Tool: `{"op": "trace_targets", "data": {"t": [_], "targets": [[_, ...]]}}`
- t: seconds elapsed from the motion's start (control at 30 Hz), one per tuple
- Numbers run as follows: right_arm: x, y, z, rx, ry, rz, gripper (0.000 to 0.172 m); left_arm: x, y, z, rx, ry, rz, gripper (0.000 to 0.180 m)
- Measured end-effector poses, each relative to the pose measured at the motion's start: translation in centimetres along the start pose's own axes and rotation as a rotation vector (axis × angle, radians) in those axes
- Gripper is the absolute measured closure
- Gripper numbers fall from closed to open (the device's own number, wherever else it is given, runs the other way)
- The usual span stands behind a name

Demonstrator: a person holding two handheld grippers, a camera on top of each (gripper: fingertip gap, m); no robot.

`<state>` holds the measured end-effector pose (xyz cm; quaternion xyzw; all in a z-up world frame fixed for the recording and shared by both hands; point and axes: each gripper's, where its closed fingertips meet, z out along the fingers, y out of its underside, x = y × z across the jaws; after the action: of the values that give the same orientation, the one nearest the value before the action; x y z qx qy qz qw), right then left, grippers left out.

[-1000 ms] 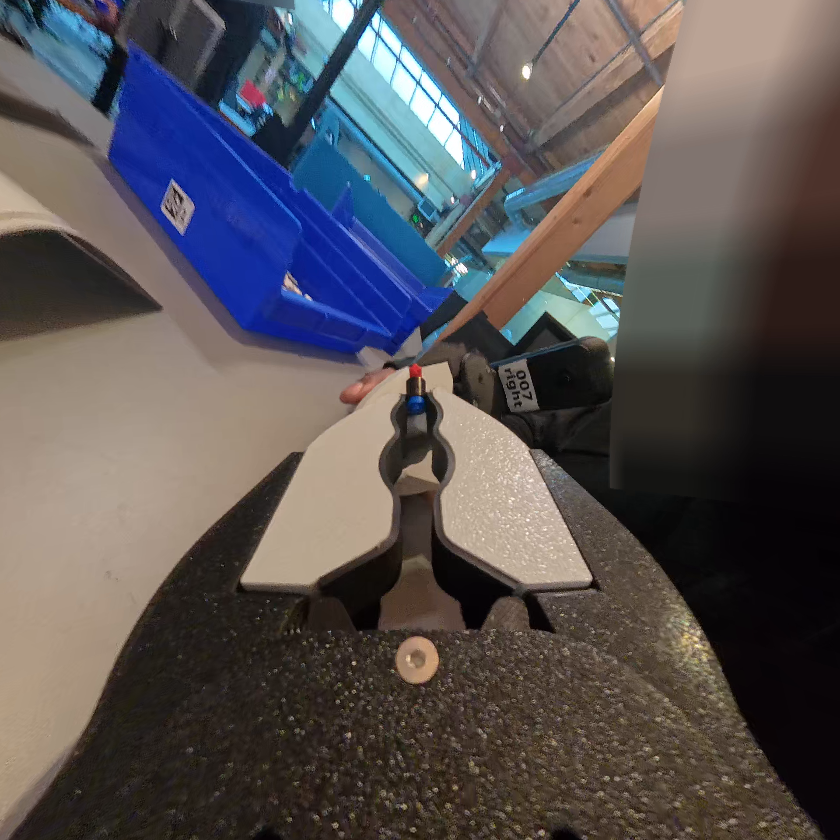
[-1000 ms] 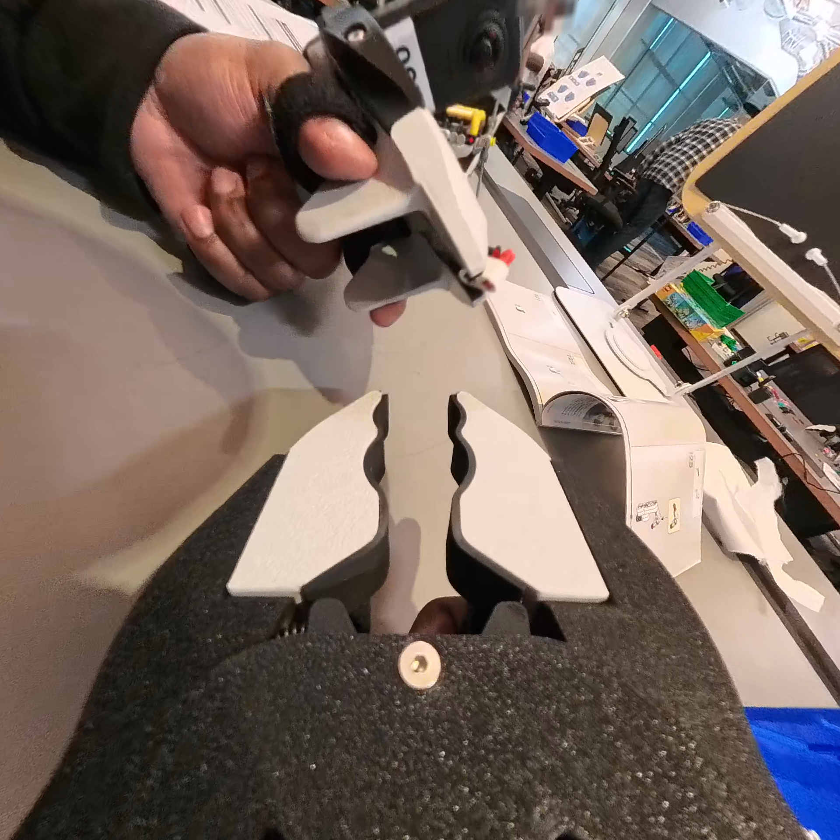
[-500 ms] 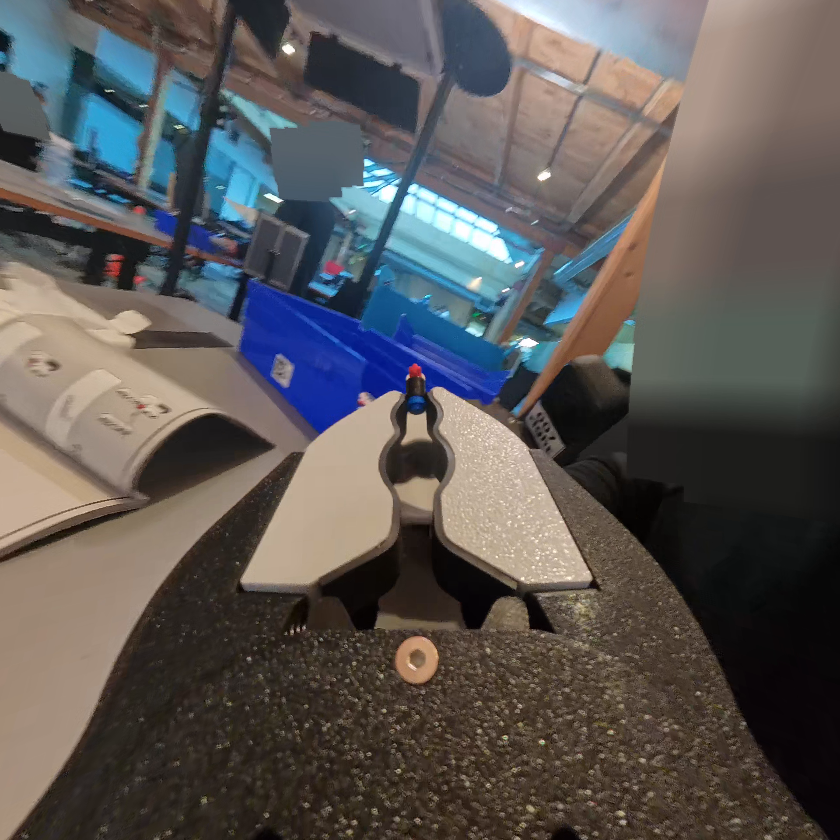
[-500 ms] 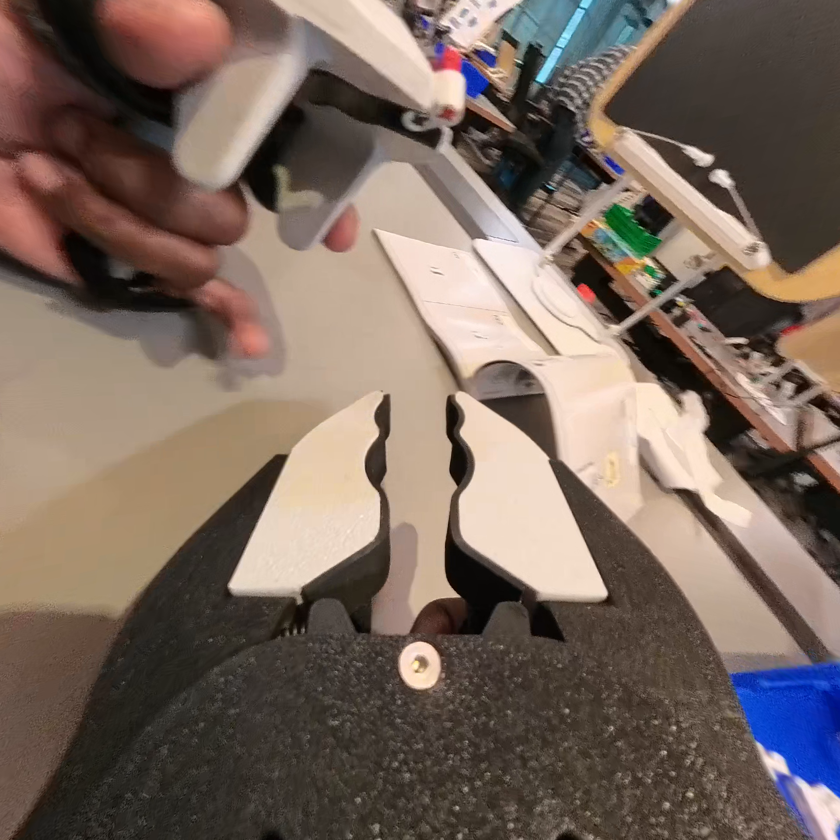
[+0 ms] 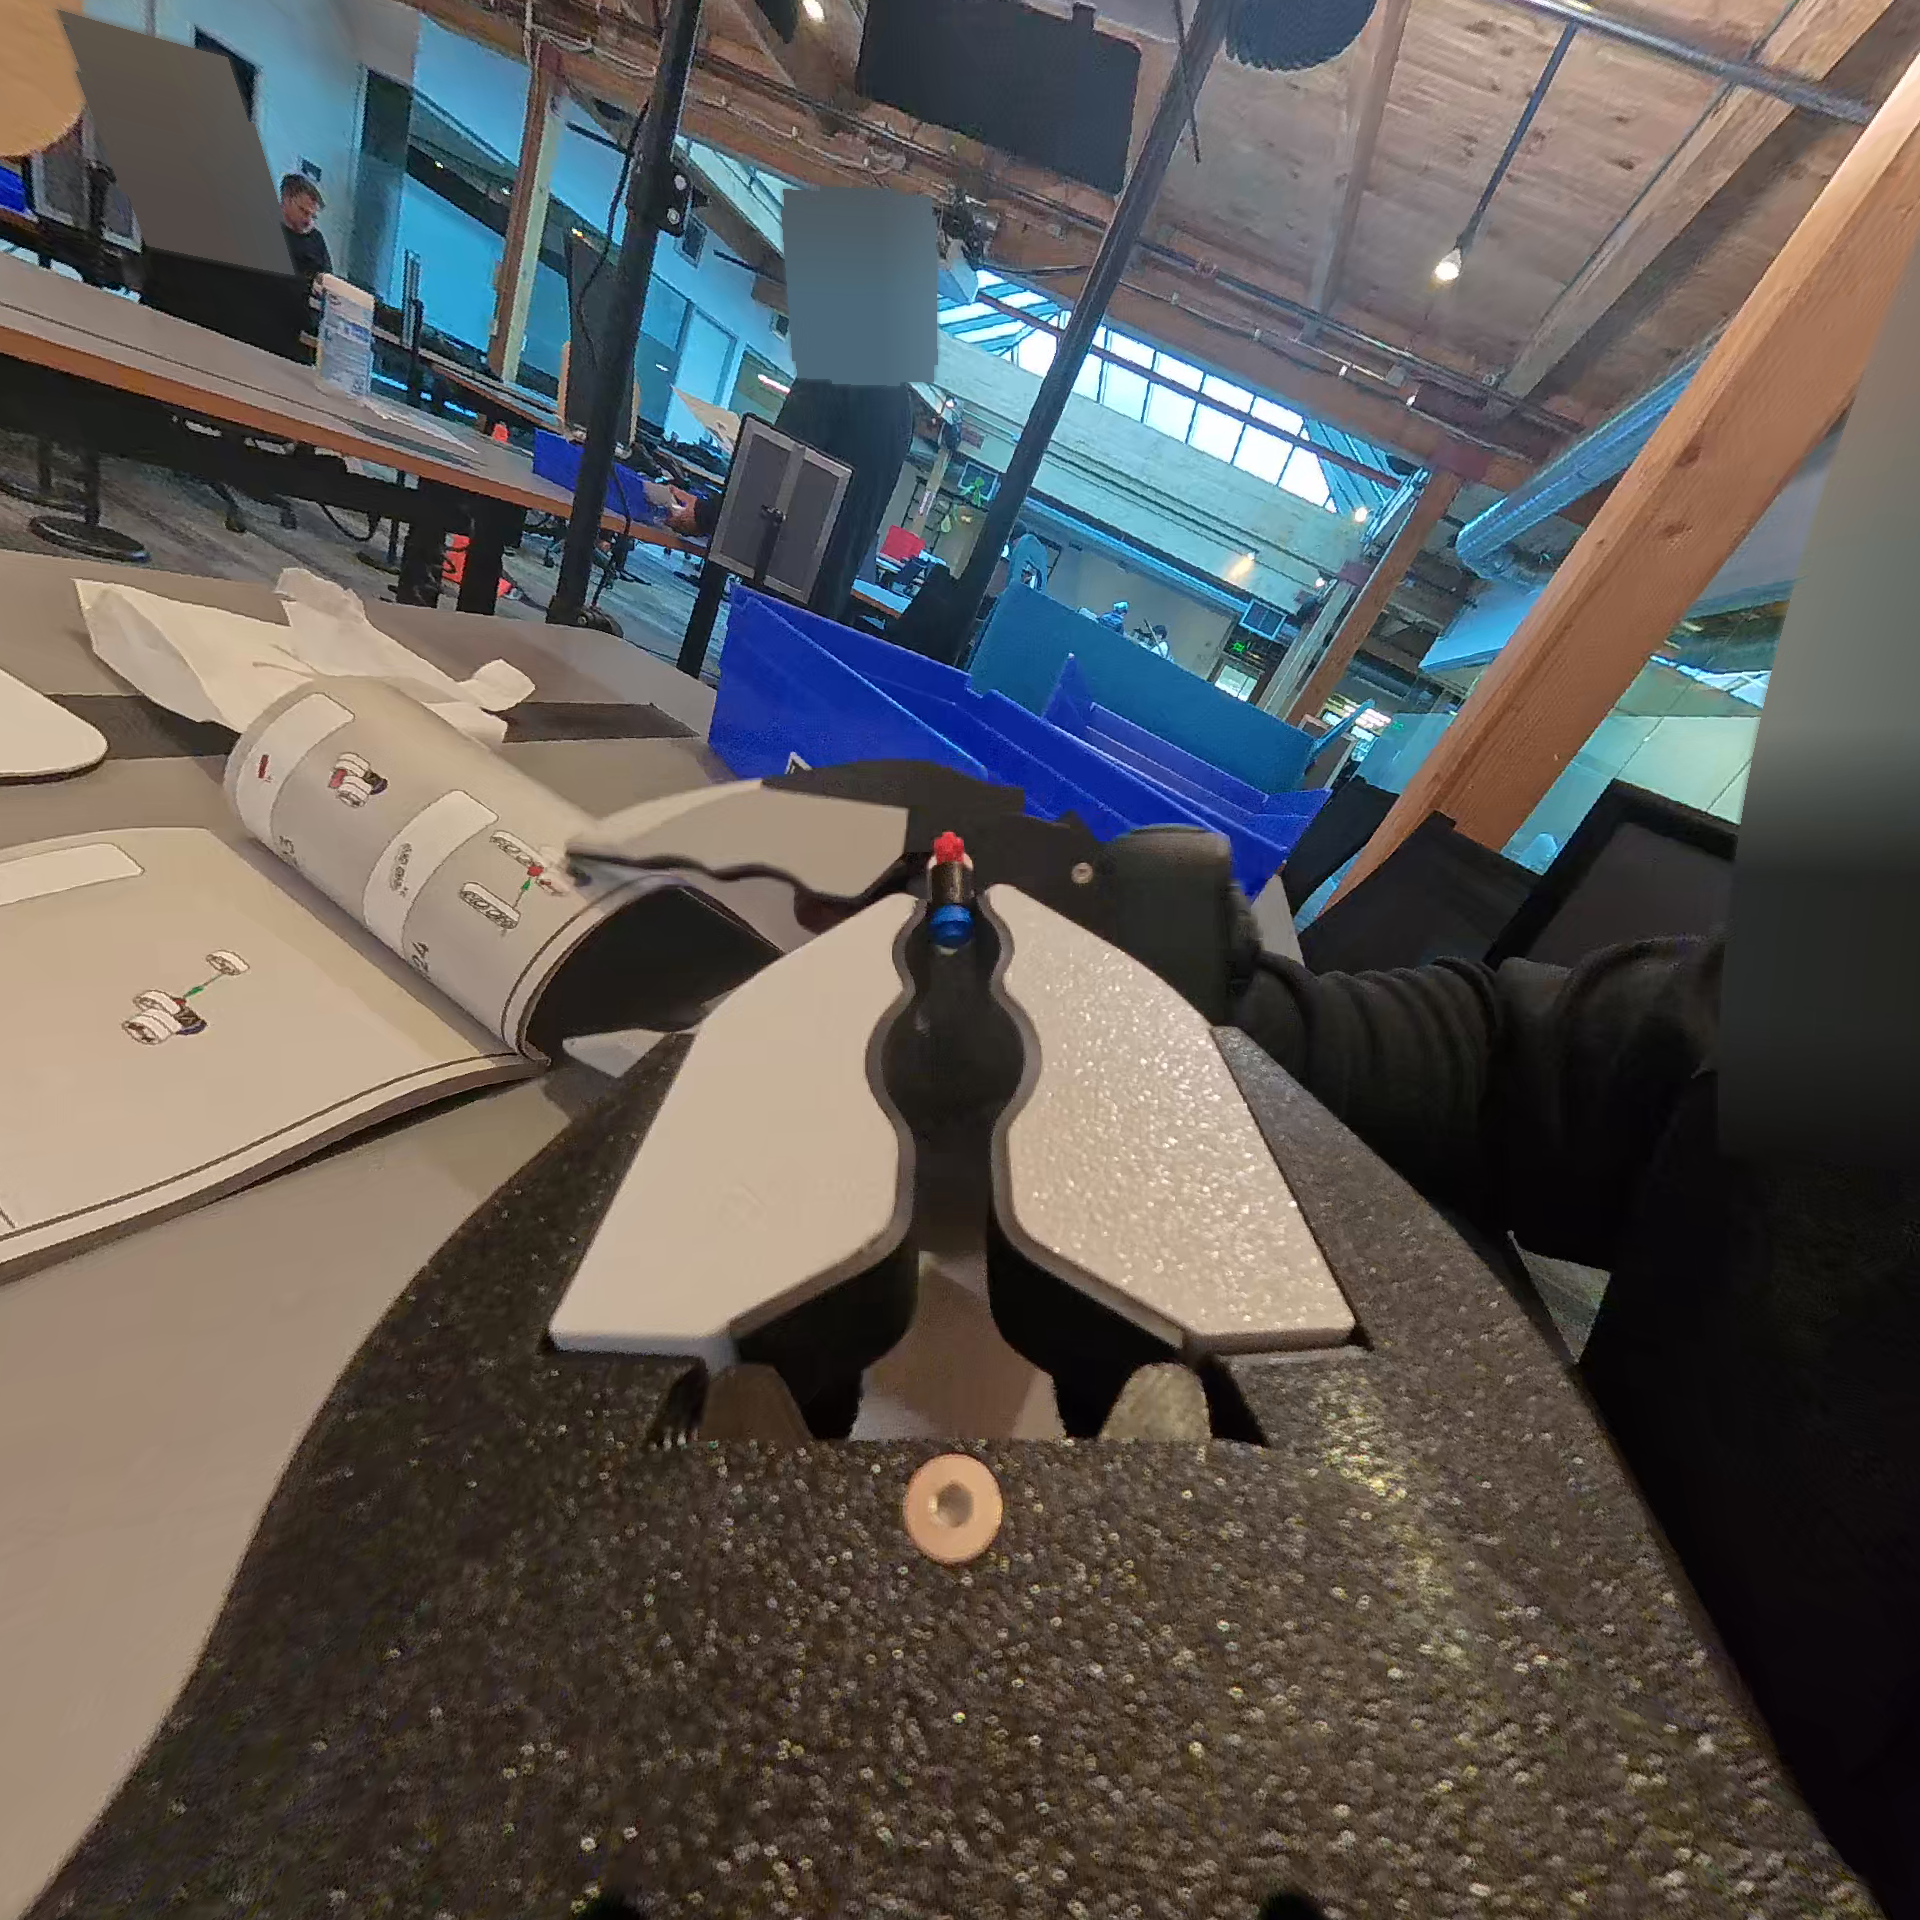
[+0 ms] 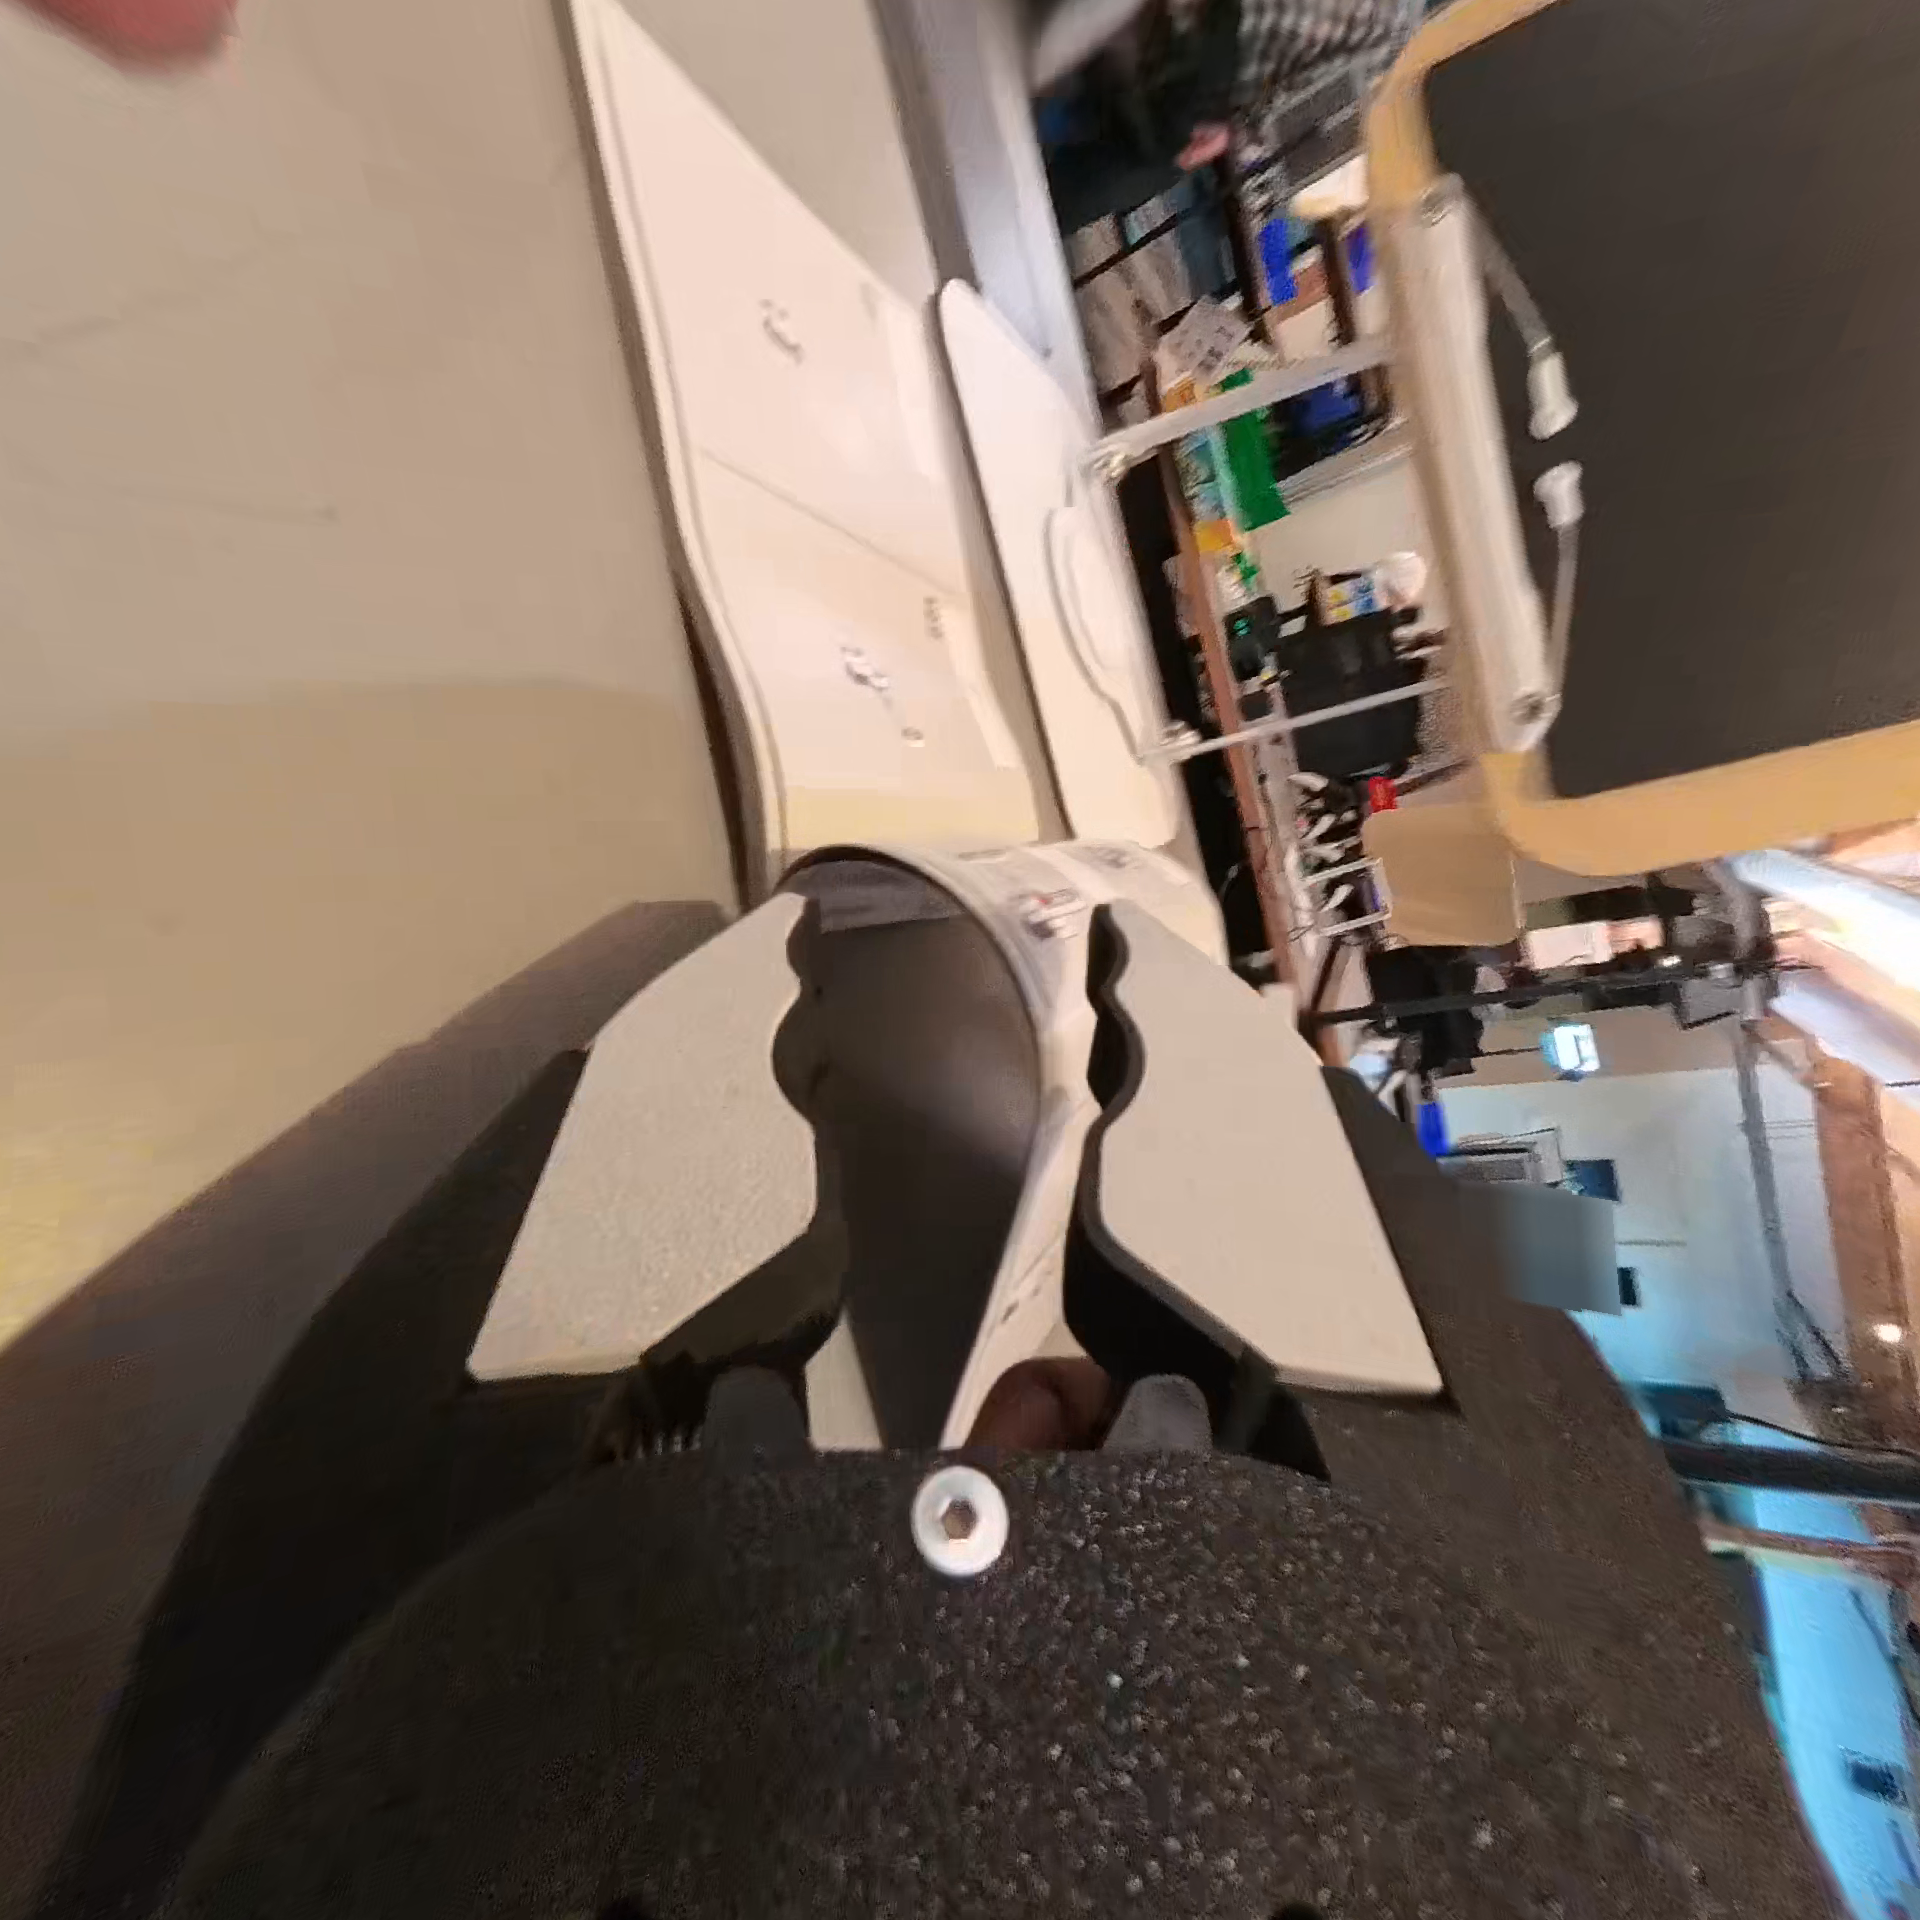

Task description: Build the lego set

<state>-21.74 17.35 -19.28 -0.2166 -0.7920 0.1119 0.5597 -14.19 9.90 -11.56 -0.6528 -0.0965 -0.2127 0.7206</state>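
Note:
My left gripper [image 5: 948, 920] is shut on a small piece [image 5: 945, 883] with a black barrel, a blue ring and a red tip, which pokes out beyond the fingertips. It is held above the grey table [image 5: 156, 1455]. My right gripper [image 6: 951, 914] is open and rolled on its side. The curled page [image 6: 1023, 935] of an open booklet [image 6: 831, 468] stands between its fingers, close to the right one, and no pad presses on it. In the left wrist view the right gripper [image 5: 727, 831] reaches over that curled page [image 5: 416, 831], just ahead of my left fingertips.
A blue divided bin [image 5: 883, 707] stands behind the right gripper. Crumpled white paper [image 5: 312, 644] lies beyond the booklet [image 5: 208, 987]. A wooden post [image 5: 1662, 520] rises at the right. A black-sleeved arm [image 5: 1455, 1060] crosses from the right. Spacing between my two grippers at the tips: around 12 centimetres.
The right gripper's jaws opened wider, and it rolled sideways and moved down to the booklet's curled page. The left gripper swung to face the booklet, still shut on the small piece.

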Motion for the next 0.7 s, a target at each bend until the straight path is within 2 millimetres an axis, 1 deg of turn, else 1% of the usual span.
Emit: {"op": "trace_targets", "data": {"t": [0.03,0.07,0.1,0.2,0.3,0.47,0.7], "targets": [[-0.5,0.6,0.2,-0.028,-0.026,0.018,0.124,0.0,0.0,0.0,0.000,0.004,-0.005,0.172],[-0.6,1.2,0.4,-0.050,-0.037,0.040,0.129,0.0,0.0,0.0,-0.002,0.009,-0.008,0.172],[-0.6,1.6,0.4,-0.063,-0.045,0.061,0.135,0.1,0.1,0.0,-0.003,0.014,-0.008,0.172],[-0.7,2.3,0.3,-0.090,-0.089,0.165,0.142,0.2,0.2,0.0,-0.011,0.021,-0.005,0.172],[-0.7,2.6,0.2,-0.096,-0.097,0.226,0.147,0.3,0.4,0.1,-0.019,0.018,0.000,0.172],[-0.6,2.7,0.1,-0.098,-0.073,0.260,0.153,0.3,0.3,-0.1,-0.014,0.020,-0.006,0.172],[-0.5,2.7,0.0,-0.096,-0.034,0.236,0.154,0.4,0.4,-0.2,-0.019,0.023,-0.011,0.172]]}}
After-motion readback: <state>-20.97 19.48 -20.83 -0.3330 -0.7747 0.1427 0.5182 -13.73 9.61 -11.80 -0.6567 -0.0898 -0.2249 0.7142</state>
